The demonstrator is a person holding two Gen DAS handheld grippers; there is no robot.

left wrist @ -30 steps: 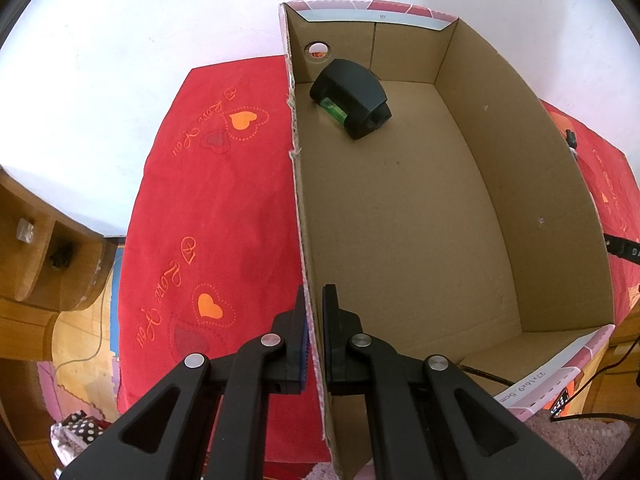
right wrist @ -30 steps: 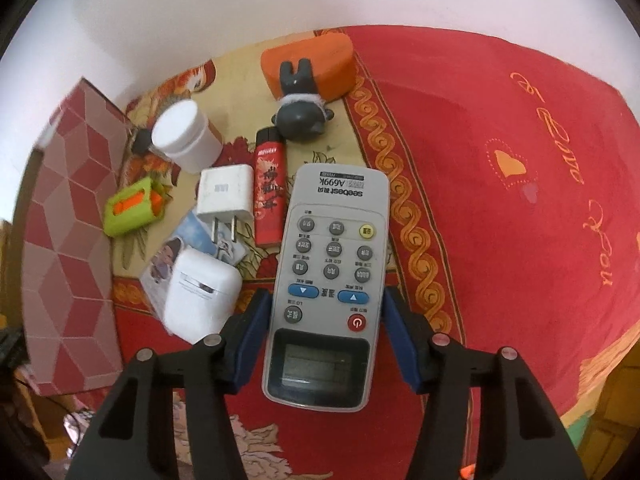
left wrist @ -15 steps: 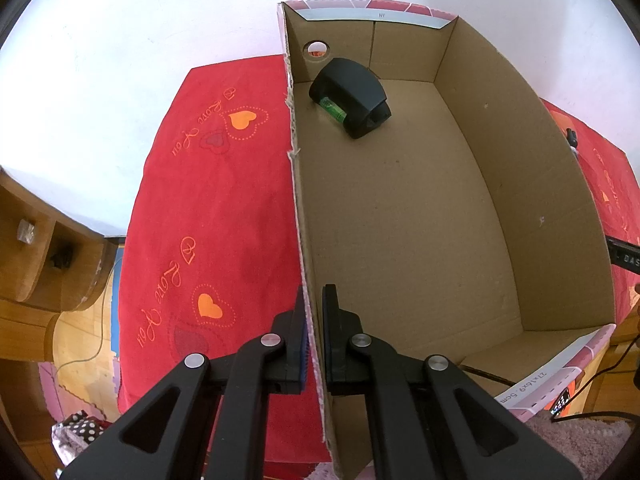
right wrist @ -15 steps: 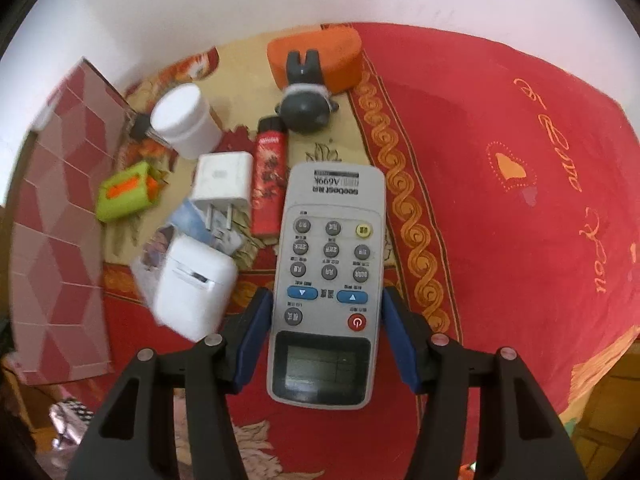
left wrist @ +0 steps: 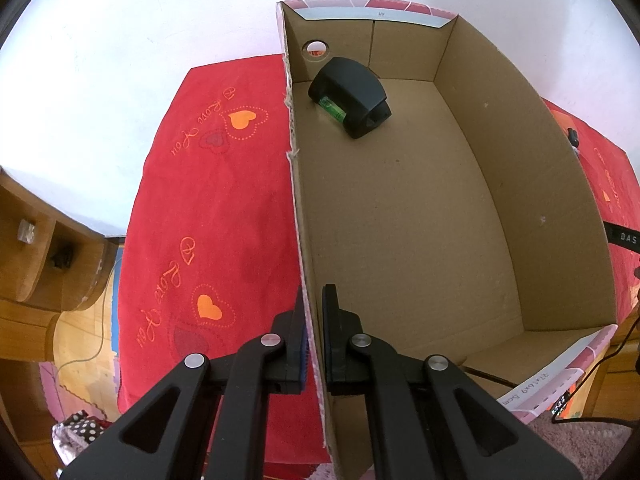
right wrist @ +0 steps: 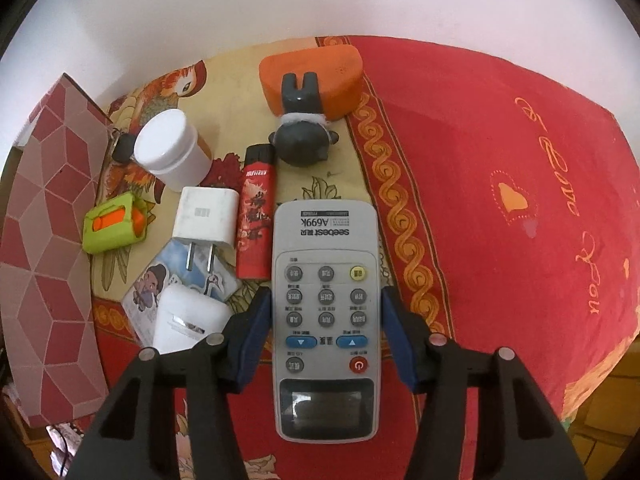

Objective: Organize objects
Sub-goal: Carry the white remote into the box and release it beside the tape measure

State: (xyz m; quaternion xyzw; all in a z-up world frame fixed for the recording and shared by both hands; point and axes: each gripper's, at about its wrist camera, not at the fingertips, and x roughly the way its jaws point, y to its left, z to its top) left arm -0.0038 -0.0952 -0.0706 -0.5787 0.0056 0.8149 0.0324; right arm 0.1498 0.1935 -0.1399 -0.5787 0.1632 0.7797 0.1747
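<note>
Between the right gripper's blue pads: the remote control (right wrist: 326,312) is lying face up on the red cloth (right wrist: 500,240), its screen end nearest the camera.
Remote's look: grey-white casing, round grey buttons, one yellow button, two blue arrow keys, a red power key, a dark display at the near end.
Right gripper (right wrist: 326,332): its jaws are standing either side of the remote at its button rows; whether the pads are pressing on the casing I cannot tell.
Left gripper (left wrist: 313,328): its jaws are clamping the thin left wall of the cardboard box (left wrist: 520,208), one finger outside and one inside.
Box contents: a black device (left wrist: 352,94) with a green part showing is lying in the far left corner; the rest of the brown floor is showing bare cardboard.
Left of the remote: a red lighter (right wrist: 255,216), a white plug charger (right wrist: 206,216) lying on picture cards (right wrist: 150,284), a white case (right wrist: 188,320), a green and orange toy (right wrist: 114,224), a white jar (right wrist: 172,148).
Far of the remote: a dark grey figurine (right wrist: 302,128) is leaning against an orange block (right wrist: 340,72).
Far left edge: the box's pink patterned outer wall (right wrist: 52,240) is standing just beside the small things.
</note>
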